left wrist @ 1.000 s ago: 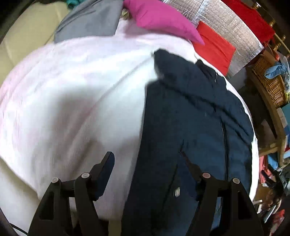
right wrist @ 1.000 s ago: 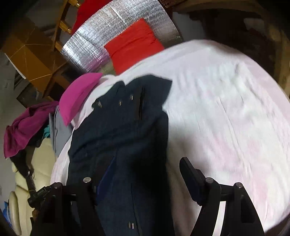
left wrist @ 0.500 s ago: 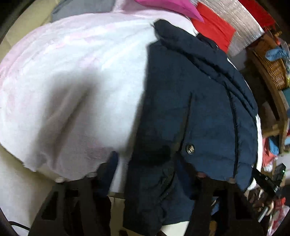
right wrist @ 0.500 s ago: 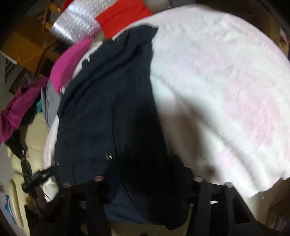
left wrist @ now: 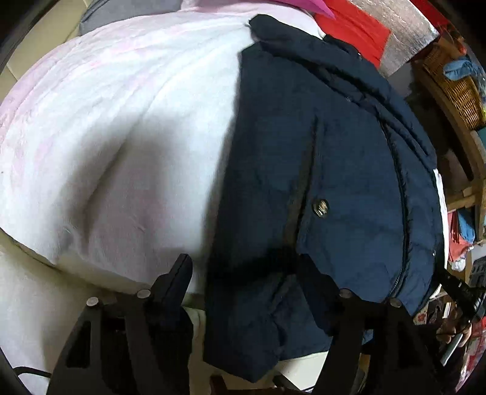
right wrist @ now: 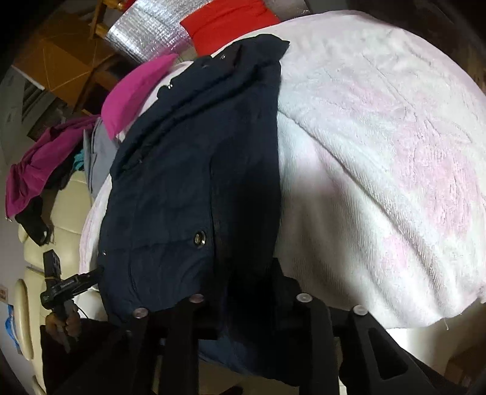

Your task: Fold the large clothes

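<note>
A big fluffy white and pink blanket [left wrist: 121, 127] covers a wide soft surface, and a dark blue jacket [left wrist: 319, 170] lies on it, reaching from its far collar down to the near edge, where its hem hangs over. A round metal button [left wrist: 320, 208] shines on the front flap. The left gripper [left wrist: 246, 273] points steeply down at the hem. Its jaws have just opened wider again. They stand apart with the jacket's edge between them, the left finger [left wrist: 176, 273] over the blanket and clear of the cloth. The other finger is dark against the cloth, and I cannot tell if it touches. The right gripper [right wrist: 243, 285] also tips down at the hem from the other side. Its jaws have just been closing, and the dark hem fills the narrow gap between them, so it looks pinched on the jacket. A second ago both grippers were higher and the jacket looked smaller and farther away; now the hem is right at the fingers. Past the jacket lie a pink cushion [right wrist: 133, 88], a red cushion [right wrist: 224, 24] and a shiny silver mat [right wrist: 145, 27].
</note>
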Tool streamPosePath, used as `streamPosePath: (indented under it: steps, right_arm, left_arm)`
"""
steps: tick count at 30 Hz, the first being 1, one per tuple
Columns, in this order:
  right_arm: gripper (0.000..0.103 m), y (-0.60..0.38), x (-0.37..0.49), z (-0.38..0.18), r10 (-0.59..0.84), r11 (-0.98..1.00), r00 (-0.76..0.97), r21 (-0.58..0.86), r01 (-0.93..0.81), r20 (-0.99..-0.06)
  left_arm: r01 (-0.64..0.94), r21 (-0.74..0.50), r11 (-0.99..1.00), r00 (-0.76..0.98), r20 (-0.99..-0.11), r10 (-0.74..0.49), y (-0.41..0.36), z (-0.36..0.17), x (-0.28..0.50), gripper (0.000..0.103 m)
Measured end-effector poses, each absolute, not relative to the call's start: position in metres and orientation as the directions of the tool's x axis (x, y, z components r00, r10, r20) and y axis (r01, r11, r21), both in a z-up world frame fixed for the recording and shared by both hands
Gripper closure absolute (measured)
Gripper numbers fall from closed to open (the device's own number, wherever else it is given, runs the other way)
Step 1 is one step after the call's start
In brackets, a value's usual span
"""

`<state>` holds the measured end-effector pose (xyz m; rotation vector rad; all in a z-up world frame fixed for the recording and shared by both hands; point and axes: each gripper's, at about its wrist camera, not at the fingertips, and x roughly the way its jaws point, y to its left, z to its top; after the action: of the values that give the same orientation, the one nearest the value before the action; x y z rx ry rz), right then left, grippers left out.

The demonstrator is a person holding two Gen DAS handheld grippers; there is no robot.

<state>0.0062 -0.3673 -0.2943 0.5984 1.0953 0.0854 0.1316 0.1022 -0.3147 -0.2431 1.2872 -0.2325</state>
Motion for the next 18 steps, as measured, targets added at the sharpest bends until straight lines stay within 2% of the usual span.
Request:
streamPosePath:
  steps: [1, 3, 4, 5, 7, 9, 11, 12, 13, 14, 15, 16, 18]
  right_arm:
    - [0.065, -0.367, 0.006, -0.295, 0.348, 0.844, 0.465, 0.488, 0.223, -0.814]
    - [0.065, -0.361, 0.006, -0.298, 0.354, 0.849, 0.451, 0.484, 0.213, -0.819]
    - [0.071, -0.357, 0.006, -0.297, 0.345, 0.86, 0.452, 0.47, 0.198, -0.822]
    - [0.078, -0.35, 0.006, -0.293, 0.323, 0.883, 0.455, 0.437, 0.169, -0.83]
    - [0.088, -0.344, 0.004, -0.286, 0.345, 0.886, 0.466, 0.447, 0.125, -0.815]
    - [0.089, -0.342, 0.001, -0.274, 0.355, 0.887, 0.501, 0.453, 0.086, -0.789]
    - [0.089, -0.346, 0.001, -0.272, 0.372, 0.876, 0.516, 0.476, 0.08, -0.772]
    - [0.085, -0.349, 0.002, -0.278, 0.378, 0.871, 0.497, 0.481, 0.095, -0.782]
    - [0.083, -0.353, 0.001, -0.284, 0.374, 0.872, 0.477, 0.477, 0.112, -0.796]
    - [0.079, -0.356, 0.0, -0.291, 0.367, 0.87, 0.461, 0.474, 0.137, -0.808]
    - [0.07, -0.358, 0.0, -0.295, 0.367, 0.864, 0.451, 0.478, 0.16, -0.813]
    - [0.057, -0.358, -0.001, -0.298, 0.372, 0.859, 0.447, 0.484, 0.165, -0.814]
    - [0.05, -0.351, -0.002, -0.3, 0.382, 0.867, 0.448, 0.481, 0.129, -0.808]
  left_arm:
    - [0.045, -0.316, 0.948, 0.255, -0.914, -0.317, 0.1, -0.316, 0.13, 0.031]
    - [0.082, -0.324, 0.942, 0.251, -0.909, -0.334, 0.093, -0.318, 0.125, 0.032]
    - [0.097, -0.325, 0.941, 0.257, -0.905, -0.339, 0.09, -0.317, 0.123, 0.041]
    - [0.111, -0.336, 0.935, 0.258, -0.899, -0.353, 0.089, -0.316, 0.122, 0.06]
    - [0.121, -0.362, 0.924, 0.27, -0.884, -0.381, 0.088, -0.312, 0.12, 0.073]
    - [0.105, -0.387, 0.916, 0.278, -0.873, -0.401, 0.094, -0.311, 0.119, 0.078]
    - [0.096, -0.385, 0.918, 0.276, -0.876, -0.397, 0.097, -0.313, 0.122, 0.079]
    - [0.099, -0.376, 0.921, 0.269, -0.881, -0.389, 0.096, -0.314, 0.123, 0.078]
    - [0.103, -0.358, 0.928, 0.26, -0.891, -0.372, 0.094, -0.316, 0.123, 0.067]
    - [0.105, -0.346, 0.932, 0.248, -0.899, -0.361, 0.092, -0.318, 0.124, 0.053]
    - [0.108, -0.339, 0.935, 0.241, -0.903, -0.355, 0.086, -0.318, 0.128, 0.049]
    - [0.116, -0.334, 0.935, 0.235, -0.906, -0.353, 0.086, -0.318, 0.129, 0.048]
    - [0.133, -0.33, 0.935, 0.235, -0.906, -0.353, 0.081, -0.317, 0.129, 0.049]
